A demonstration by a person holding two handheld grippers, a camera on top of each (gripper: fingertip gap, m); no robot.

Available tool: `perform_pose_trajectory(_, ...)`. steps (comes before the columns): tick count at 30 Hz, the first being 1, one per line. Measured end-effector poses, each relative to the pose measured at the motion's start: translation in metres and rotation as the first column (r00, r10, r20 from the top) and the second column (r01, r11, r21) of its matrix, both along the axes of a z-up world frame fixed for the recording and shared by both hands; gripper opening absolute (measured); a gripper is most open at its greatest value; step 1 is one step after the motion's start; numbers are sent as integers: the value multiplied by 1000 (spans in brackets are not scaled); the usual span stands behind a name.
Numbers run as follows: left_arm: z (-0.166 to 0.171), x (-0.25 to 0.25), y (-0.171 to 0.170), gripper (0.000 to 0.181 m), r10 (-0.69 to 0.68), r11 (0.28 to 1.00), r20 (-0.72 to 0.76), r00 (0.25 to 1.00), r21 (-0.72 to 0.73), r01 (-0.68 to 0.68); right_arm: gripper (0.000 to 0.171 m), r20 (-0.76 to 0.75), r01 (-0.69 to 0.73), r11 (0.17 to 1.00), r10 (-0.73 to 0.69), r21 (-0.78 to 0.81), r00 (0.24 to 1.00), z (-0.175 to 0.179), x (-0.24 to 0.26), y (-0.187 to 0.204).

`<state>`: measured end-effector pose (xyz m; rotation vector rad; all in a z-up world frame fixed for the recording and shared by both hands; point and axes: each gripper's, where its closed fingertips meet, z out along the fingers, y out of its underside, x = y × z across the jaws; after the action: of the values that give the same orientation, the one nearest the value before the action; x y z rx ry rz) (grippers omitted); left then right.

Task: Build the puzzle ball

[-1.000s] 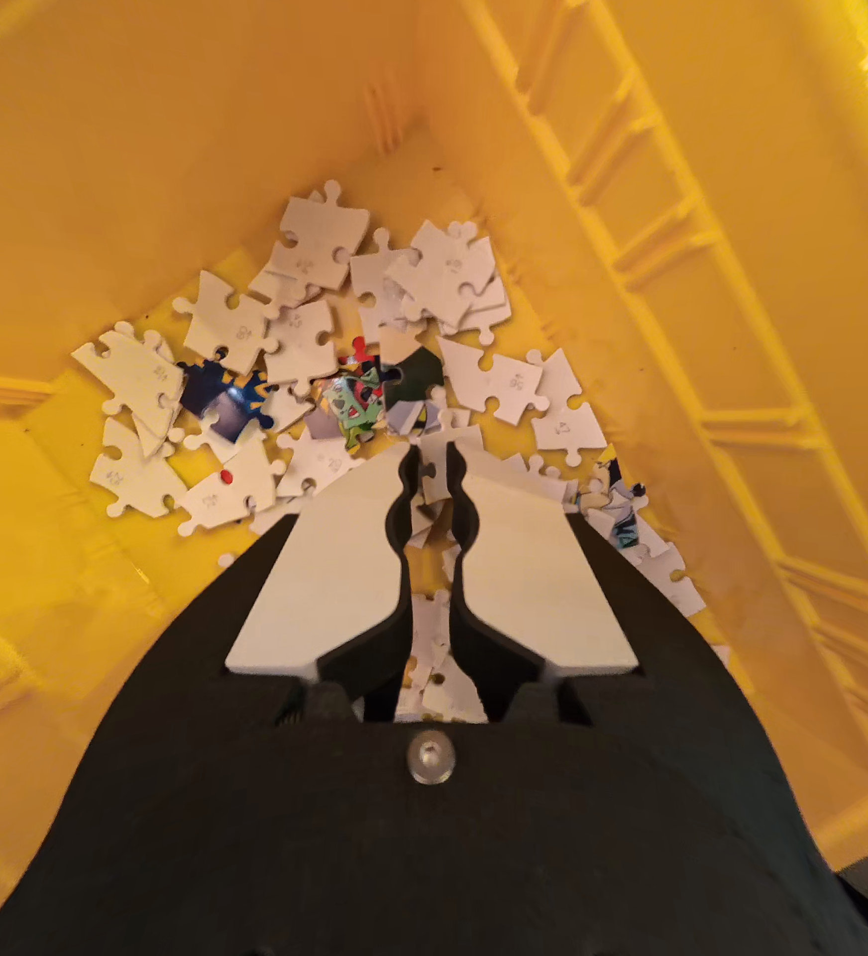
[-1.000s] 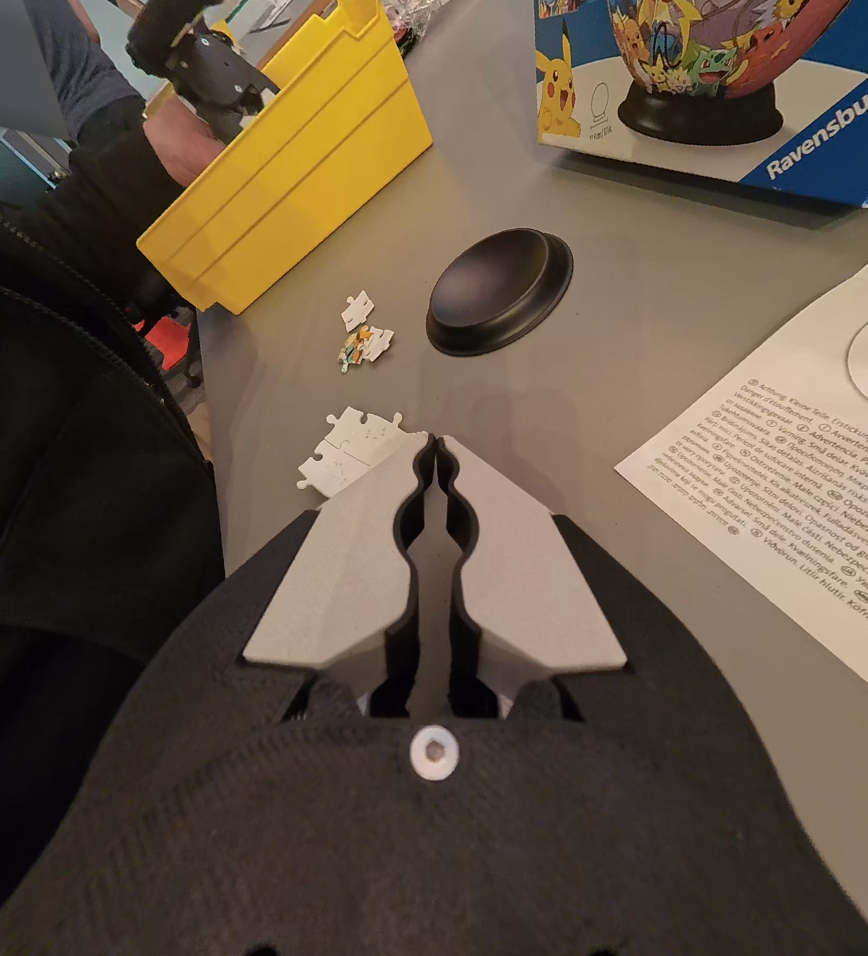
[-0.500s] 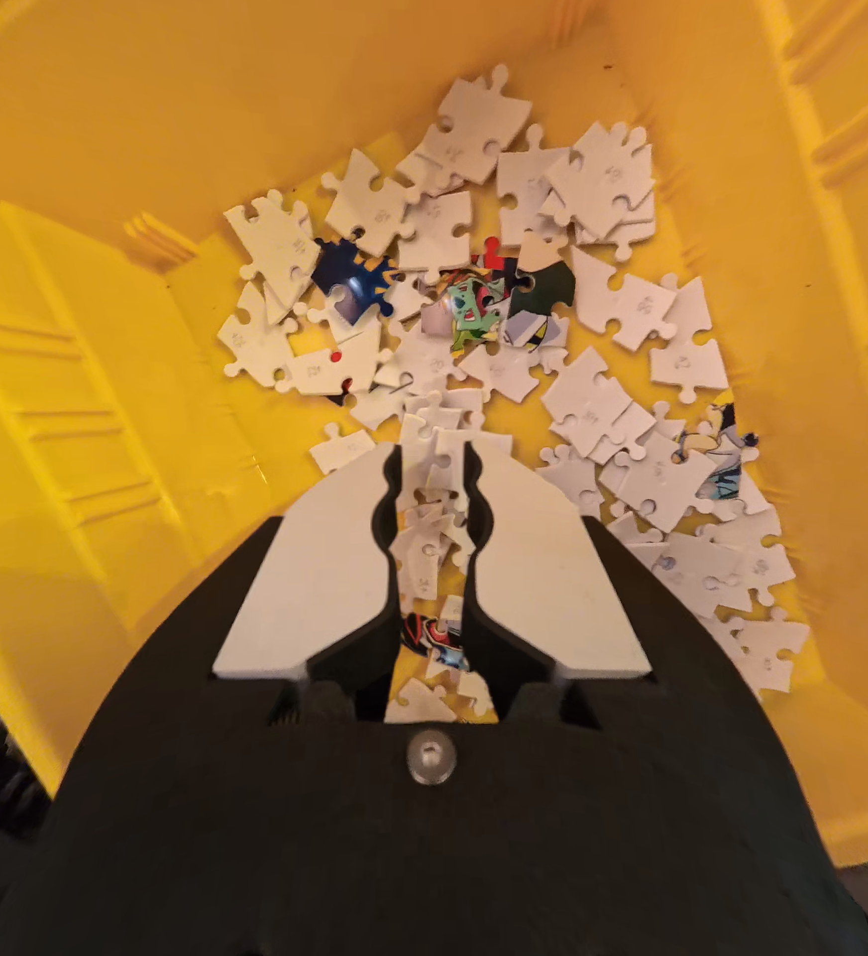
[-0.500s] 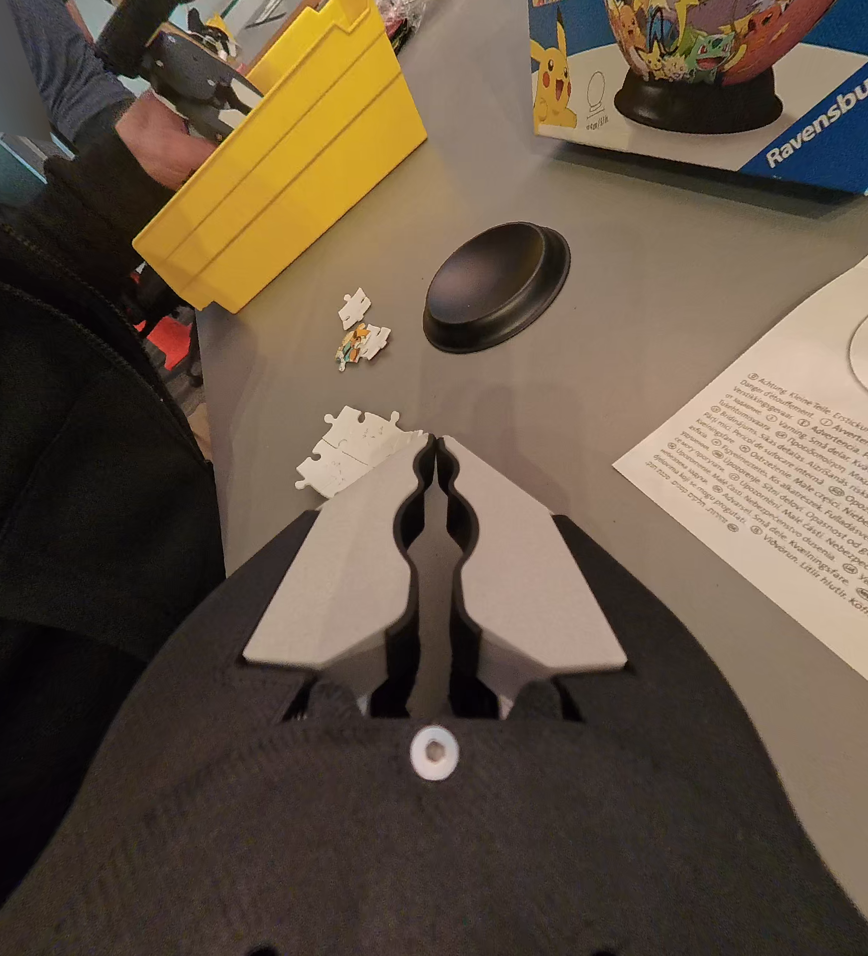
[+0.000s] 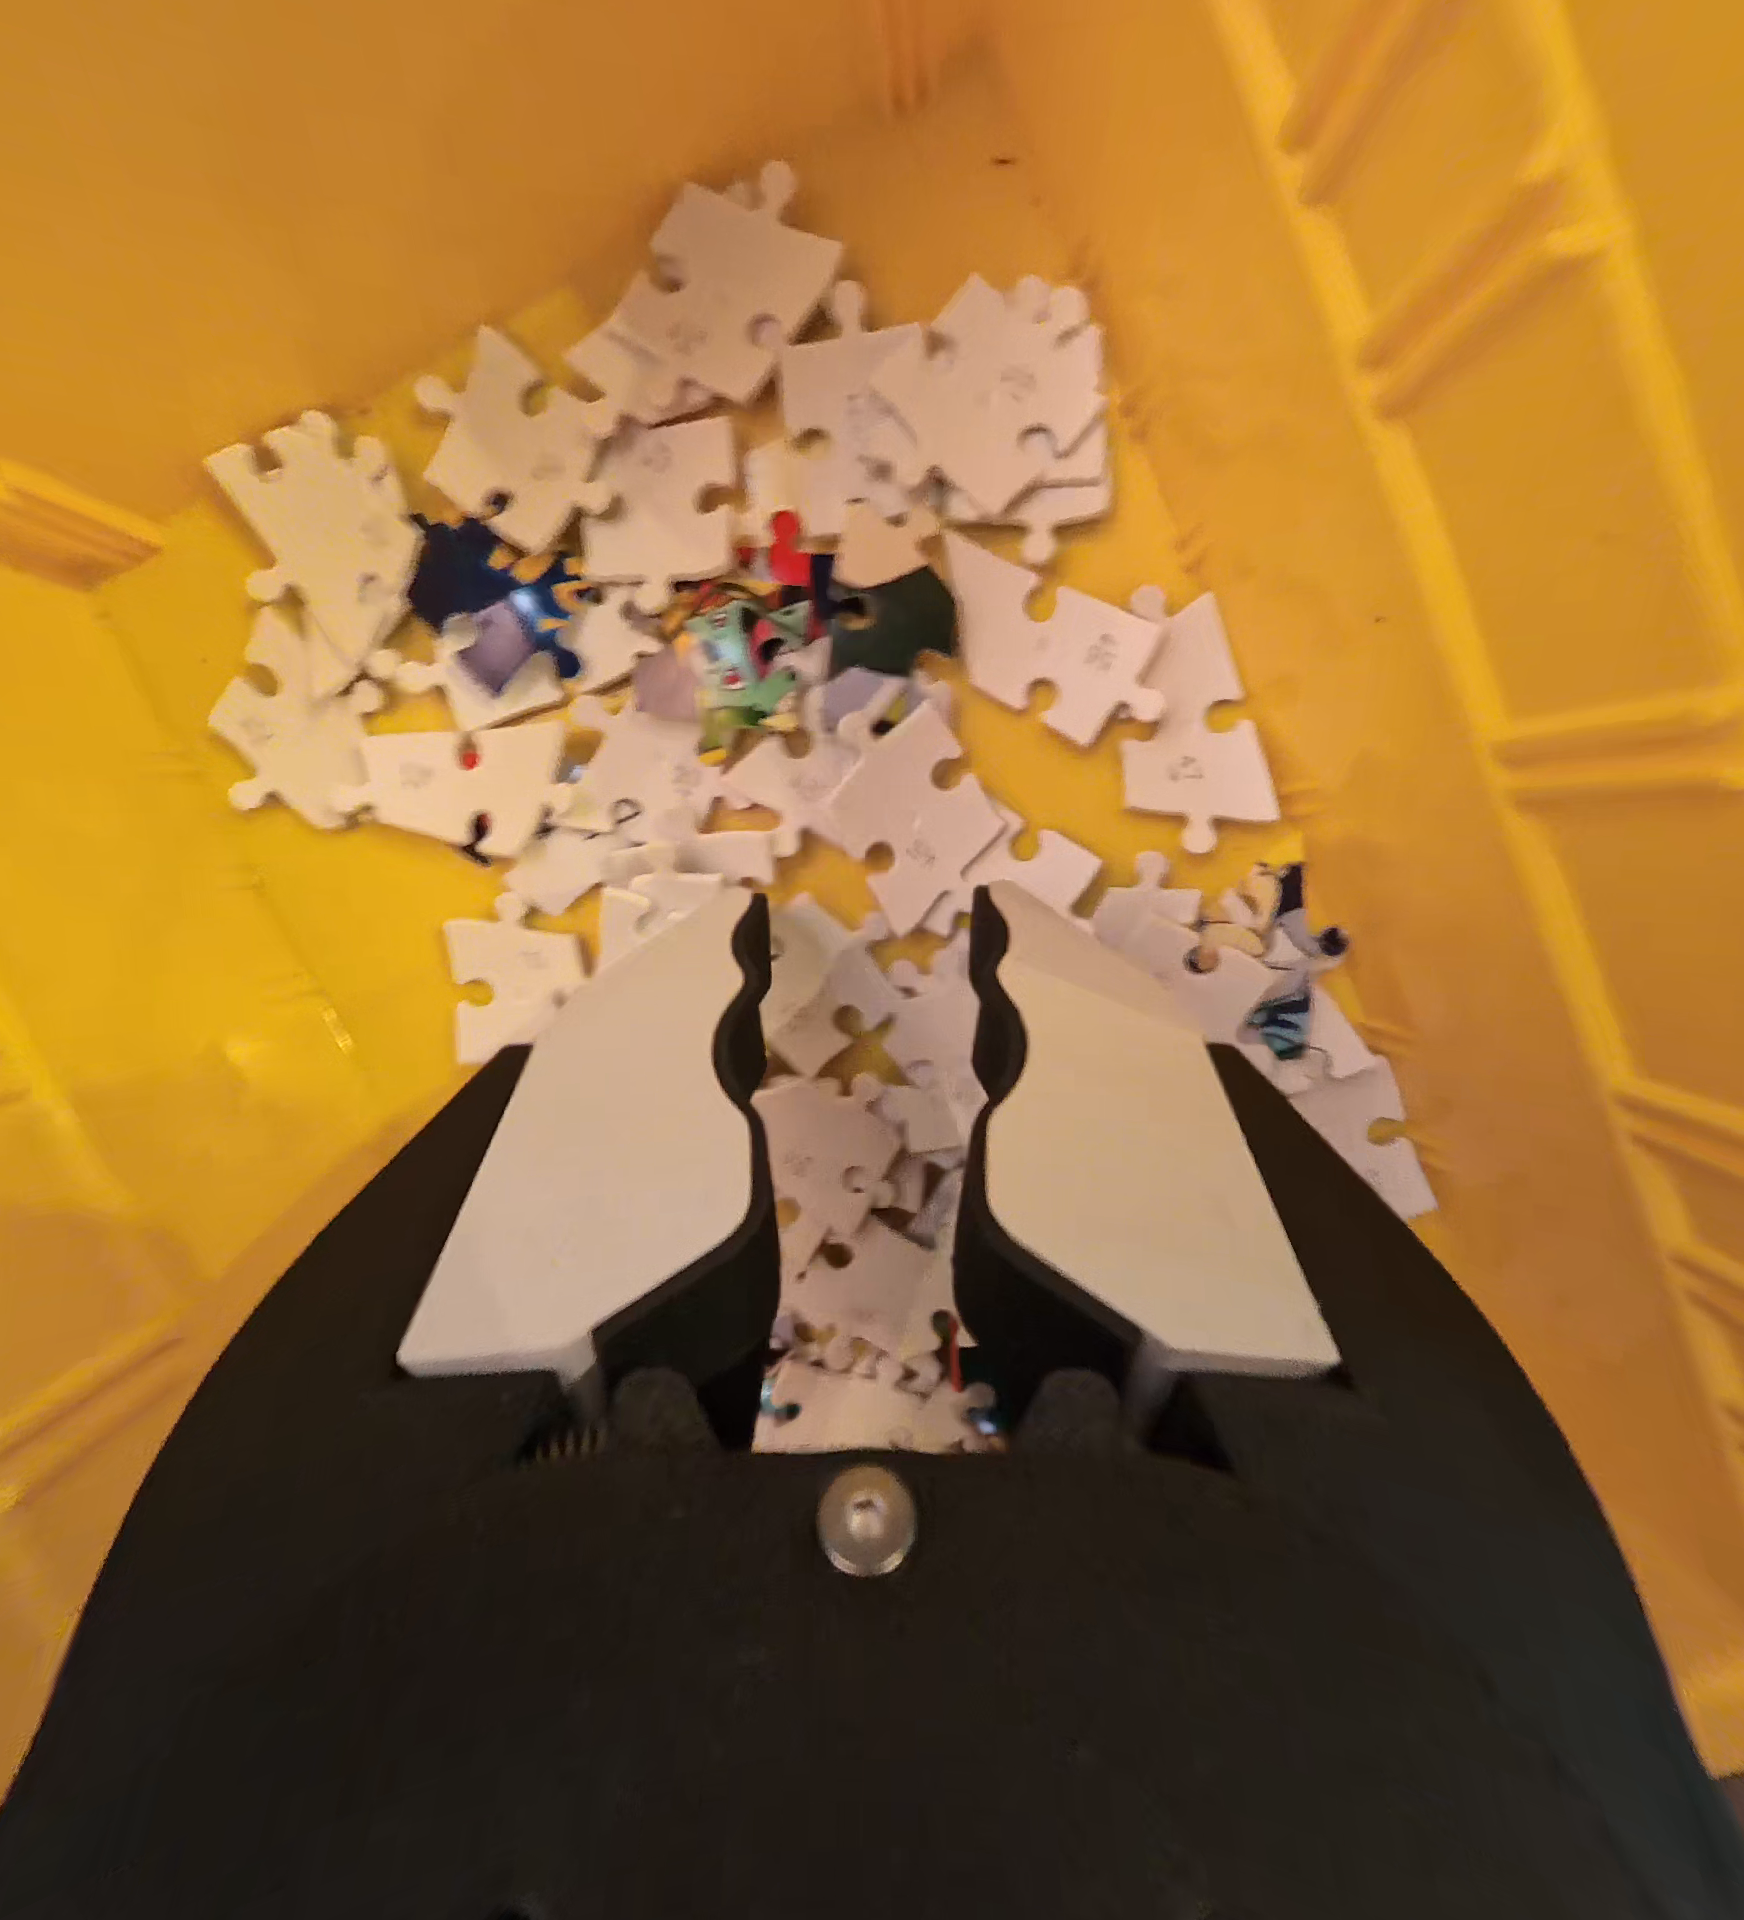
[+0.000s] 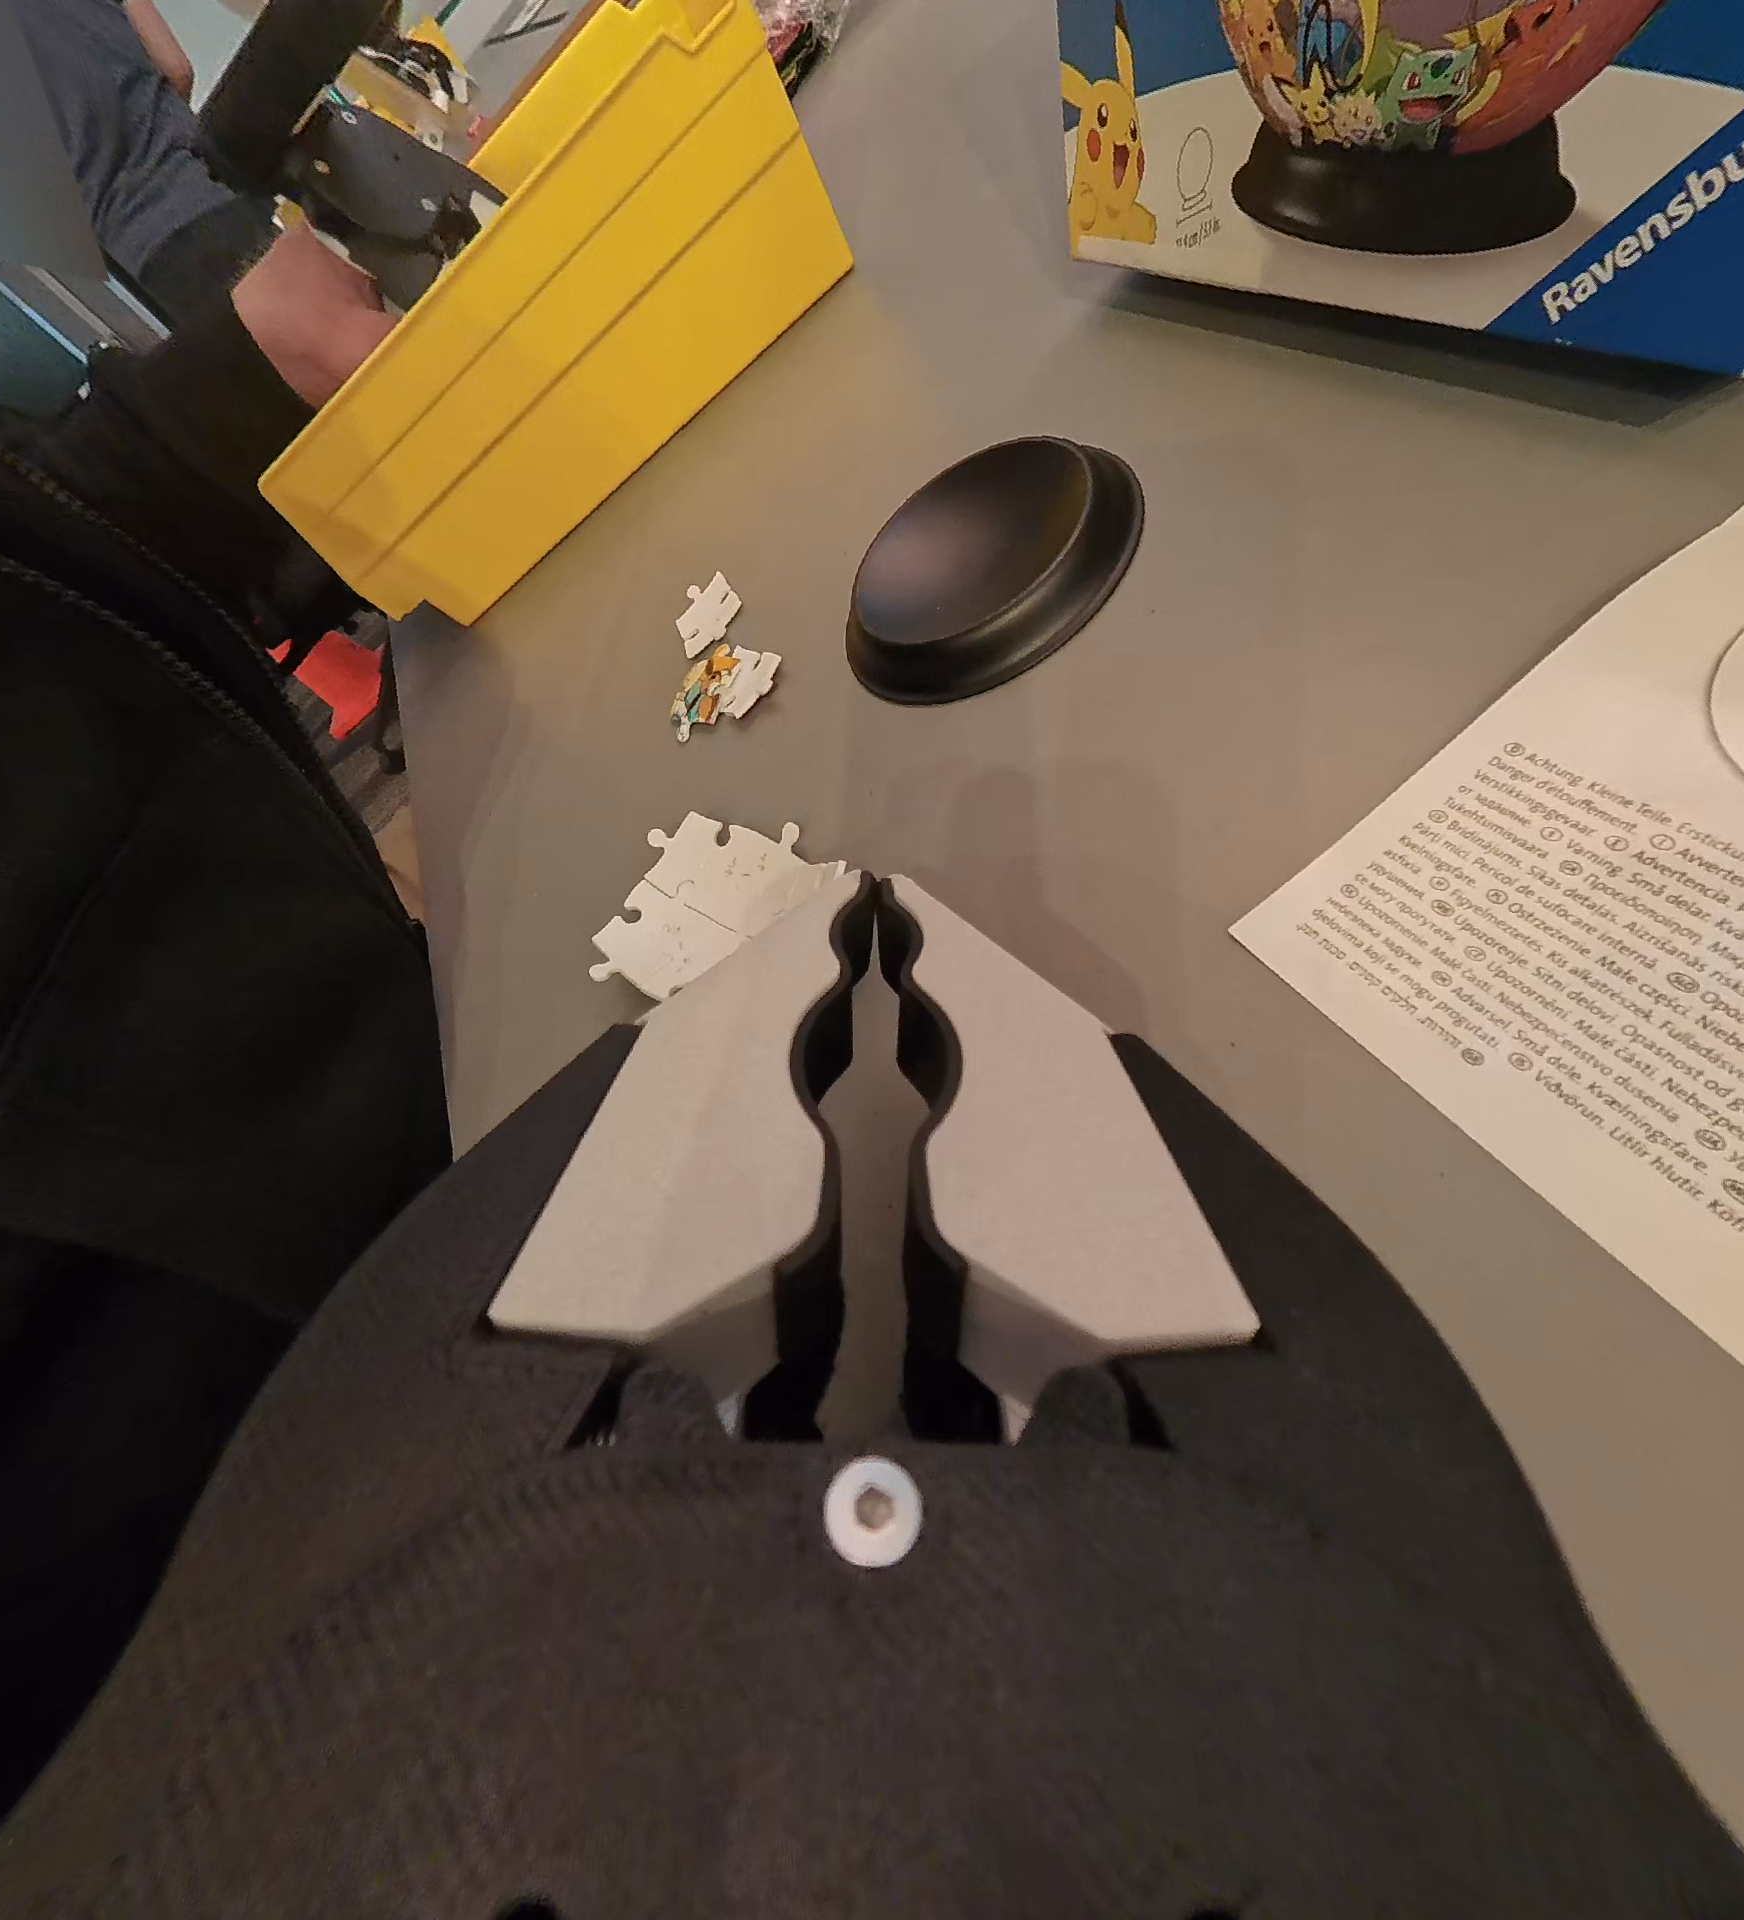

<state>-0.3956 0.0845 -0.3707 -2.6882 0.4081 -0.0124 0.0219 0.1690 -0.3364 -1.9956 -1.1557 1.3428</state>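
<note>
Puzzle pieces (image 5: 909,831) fill my left wrist view, heaped on the floor of the yellow bin (image 5: 224,208) that walls me in on every side. Most pieces lie white side up; a few near the middle of the heap show colour, among them a dark blue one (image 5: 489,613) and a green one (image 5: 743,665). My left gripper (image 5: 870,914) hangs above the near part of the heap with its jaws parted a moderate way and nothing between them; loose pieces show through the gap below. The picture is a little blurred, so I cannot tell whether the fingertips touch the pieces.

From the right wrist view, my right gripper (image 6: 873,891) sits over the grey surface (image 6: 1107,831) with its tips pressed together and nothing gripped. Just to the left of its tips lies a small joined patch of white pieces (image 6: 702,904), partly hidden by my left finger. Farther on lie a few loose pieces (image 6: 722,665), one showing colour, and beside them to the right the black stand (image 6: 993,571). The yellow bin (image 6: 577,343) stands at the far left, where a hand (image 6: 307,322) holds the other gripper down into it. The puzzle box (image 6: 1470,208) is at the far right, and an instruction sheet (image 6: 1574,935) lies on the right.
</note>
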Motion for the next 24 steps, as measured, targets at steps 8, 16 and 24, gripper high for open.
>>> perform_pose_trajectory(8, 12, -24, 1, 32, 84, 995, -24, 996, 52, -82, 0, 4, 2, 1000, -2, -3, 1000, -1, 0, 1)
perform_pose_trajectory(16, 10, -15, 4, 34, 43, 997, -5, 999, 58, -42, 0, 2, 1, 1000, -1, -3, 1000, 0, 0, 1)
perform_pose_trajectory(24, -1, -15, 7, 33, 54, 999, -26, 998, -3, -54, 0, -6, 5, 1000, -5, 2, 1000, 1, 0, 1)
